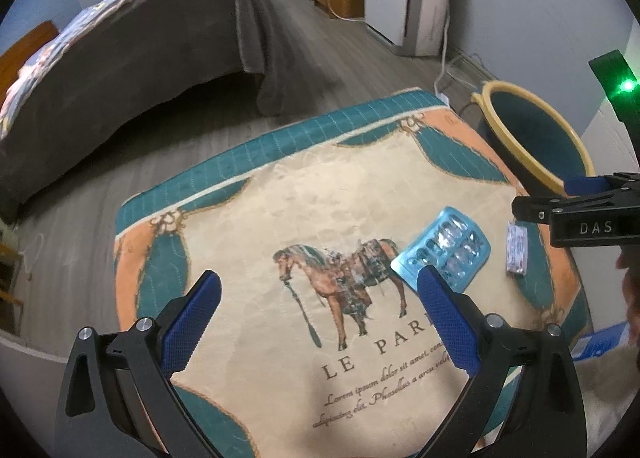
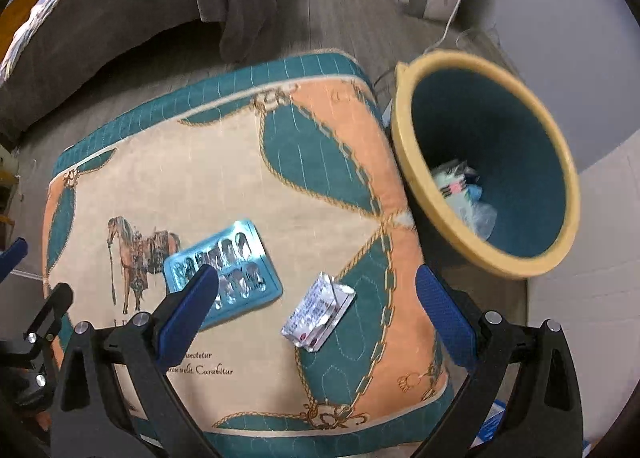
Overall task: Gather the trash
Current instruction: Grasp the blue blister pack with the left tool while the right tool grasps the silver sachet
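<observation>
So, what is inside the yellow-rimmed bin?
The bin holds crumpled plastic wrappers at the bottom, pale blue and clear. Whatever lies beneath them, or behind the near rim, is hidden.

blister pack (image 2: 224, 272), wrapper (image 2: 318, 312), bin (image 2: 404, 162)

Horse-print cloth (image 1: 280, 194): "LE PAR…", script "Lorem ipsum dolor sit amet"; right view "…sectetur", "…velit Curabitur". Right gripper (image 1: 576, 198) body: "DAS". Foil packet (image 2: 318, 312) print unreadable.

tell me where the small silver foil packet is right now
In the right wrist view, the small silver foil packet lies on the horse-print cloth, between the blue blister pack and the bin.
</observation>
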